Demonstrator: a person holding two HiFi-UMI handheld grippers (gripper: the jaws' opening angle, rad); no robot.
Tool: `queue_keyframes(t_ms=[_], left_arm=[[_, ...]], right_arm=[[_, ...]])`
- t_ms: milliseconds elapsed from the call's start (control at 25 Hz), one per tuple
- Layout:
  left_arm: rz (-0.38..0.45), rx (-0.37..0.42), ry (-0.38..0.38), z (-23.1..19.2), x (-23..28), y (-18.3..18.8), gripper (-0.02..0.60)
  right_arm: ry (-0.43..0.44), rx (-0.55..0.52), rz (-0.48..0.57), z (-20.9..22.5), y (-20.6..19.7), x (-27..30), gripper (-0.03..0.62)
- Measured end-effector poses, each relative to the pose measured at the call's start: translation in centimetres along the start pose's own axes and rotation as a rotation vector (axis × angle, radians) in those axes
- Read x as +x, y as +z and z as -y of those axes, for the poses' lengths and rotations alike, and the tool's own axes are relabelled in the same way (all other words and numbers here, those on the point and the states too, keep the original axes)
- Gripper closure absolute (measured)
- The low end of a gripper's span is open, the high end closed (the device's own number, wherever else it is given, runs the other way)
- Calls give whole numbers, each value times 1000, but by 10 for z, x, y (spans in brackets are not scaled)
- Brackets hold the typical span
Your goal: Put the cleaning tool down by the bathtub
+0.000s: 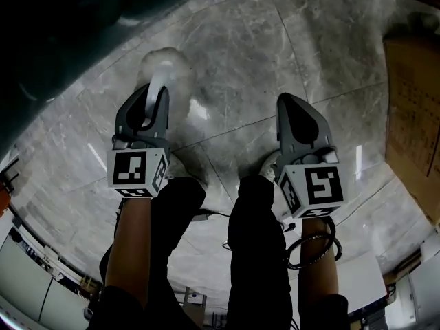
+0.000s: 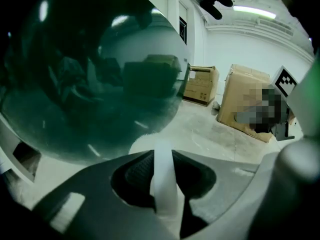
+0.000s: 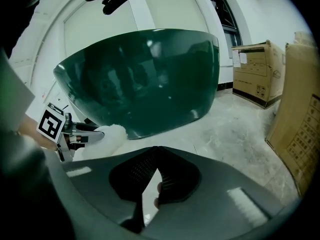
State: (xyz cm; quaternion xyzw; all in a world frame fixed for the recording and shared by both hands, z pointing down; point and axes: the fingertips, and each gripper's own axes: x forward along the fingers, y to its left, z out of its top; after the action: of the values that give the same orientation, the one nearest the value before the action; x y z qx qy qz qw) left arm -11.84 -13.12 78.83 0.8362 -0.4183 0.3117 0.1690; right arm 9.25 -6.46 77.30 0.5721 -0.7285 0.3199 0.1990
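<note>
The cleaning tool is a white fluffy duster [image 1: 165,64] on a flat white handle [image 2: 163,181]. My left gripper [image 1: 155,93] is shut on that handle, and the fluffy head [image 2: 142,145] pokes out past the jaws just above the marble floor. The dark green bathtub [image 2: 95,79] curves up right in front of it, filling the upper left. In the right gripper view the tub [image 3: 145,79] stands ahead, with the duster head [image 3: 111,134] at its foot. My right gripper [image 1: 287,103] is shut with nothing in it, and hangs to the right of the left one.
Grey marble floor tiles [image 1: 275,53] lie under both grippers. Cardboard boxes [image 2: 245,104] stand on the right, one close to the right gripper [image 3: 300,114]. The person's legs and shoes [image 1: 258,205] are directly behind the grippers.
</note>
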Motion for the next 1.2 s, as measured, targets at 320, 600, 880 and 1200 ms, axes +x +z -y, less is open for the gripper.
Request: queue_keyframes(t_ms=[320,600,880,1200], left_arm=[[-12,3,0,-1,29,-40,495],[-28,3,-2,-1,50,-75,495],[-41,19,3,-2,73,-97,494],[-53,55,-8,1,100,-117,494]], right_arm=[[7,-8,1,4,-33,31,574],[6,2,-1,10,-60,50,574],[13,2,-4,14,-82,69,574],[20,0,2,20,-101,89,574]])
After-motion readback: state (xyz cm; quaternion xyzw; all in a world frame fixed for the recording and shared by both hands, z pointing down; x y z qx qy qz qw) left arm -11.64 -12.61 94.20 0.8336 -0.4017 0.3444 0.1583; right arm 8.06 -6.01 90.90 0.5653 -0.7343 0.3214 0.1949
